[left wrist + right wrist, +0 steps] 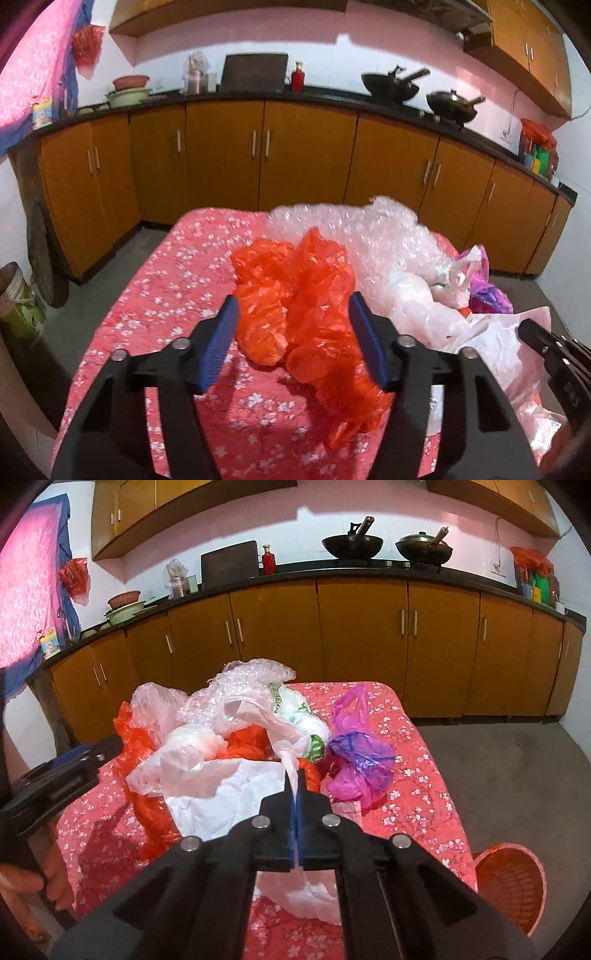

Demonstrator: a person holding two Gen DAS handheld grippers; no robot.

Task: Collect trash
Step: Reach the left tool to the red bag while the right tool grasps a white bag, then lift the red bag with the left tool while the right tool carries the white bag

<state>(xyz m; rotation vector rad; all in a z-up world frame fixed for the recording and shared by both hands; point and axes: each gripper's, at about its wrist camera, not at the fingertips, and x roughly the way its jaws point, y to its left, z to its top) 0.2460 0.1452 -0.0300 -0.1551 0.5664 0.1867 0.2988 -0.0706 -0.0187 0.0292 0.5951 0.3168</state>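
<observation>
A pile of plastic trash lies on a table with a red flowered cloth (177,280). My left gripper (293,314) is open, its blue pads on either side of a crumpled orange bag (295,295). Behind it lies bubble wrap (369,232). My right gripper (295,786) is shut on a white plastic bag (229,794), pinching a thin strip of it. In the right wrist view the orange bag (136,738), the bubble wrap (251,679), a green-printed white bag (303,716) and a purple bag (362,760) show. The left gripper (96,753) shows at left.
An orange mesh basket (513,882) stands on the floor by the table's right front corner. Brown cabinets (266,158) under a black counter run along the back, with two woks (351,546). Grey floor (517,775) lies right of the table.
</observation>
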